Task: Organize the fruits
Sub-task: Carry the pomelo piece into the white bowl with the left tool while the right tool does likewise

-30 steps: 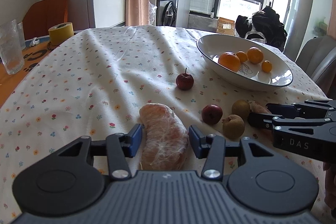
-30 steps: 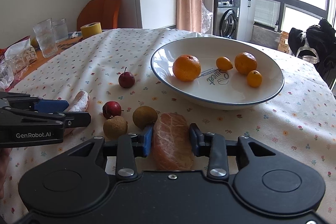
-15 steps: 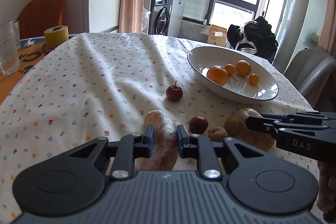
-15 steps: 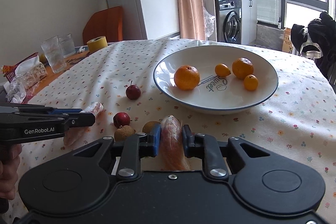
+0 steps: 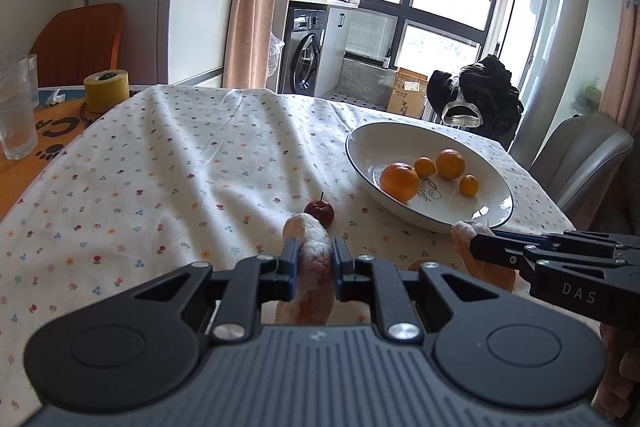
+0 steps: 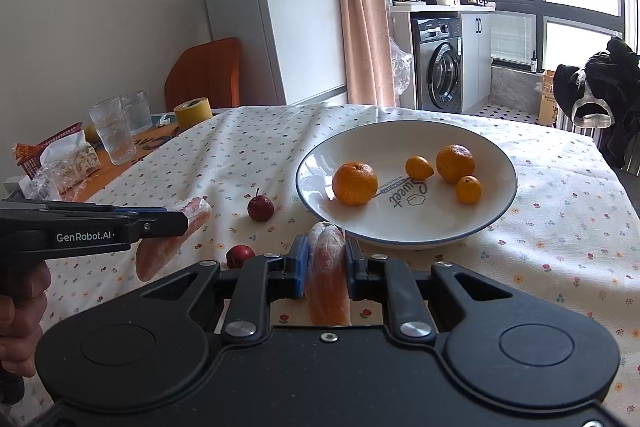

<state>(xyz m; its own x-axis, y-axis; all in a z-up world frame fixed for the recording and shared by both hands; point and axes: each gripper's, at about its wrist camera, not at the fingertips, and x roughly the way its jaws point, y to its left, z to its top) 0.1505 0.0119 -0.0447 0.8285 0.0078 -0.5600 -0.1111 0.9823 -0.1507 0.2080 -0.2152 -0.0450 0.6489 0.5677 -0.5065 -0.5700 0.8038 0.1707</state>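
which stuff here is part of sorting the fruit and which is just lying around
Job:
left gripper shut on a peeled segment
right gripper shut on another segment
bowl with oranges
red fruits on the cloth

Lying about:
tape roll
glasses
tissue pack
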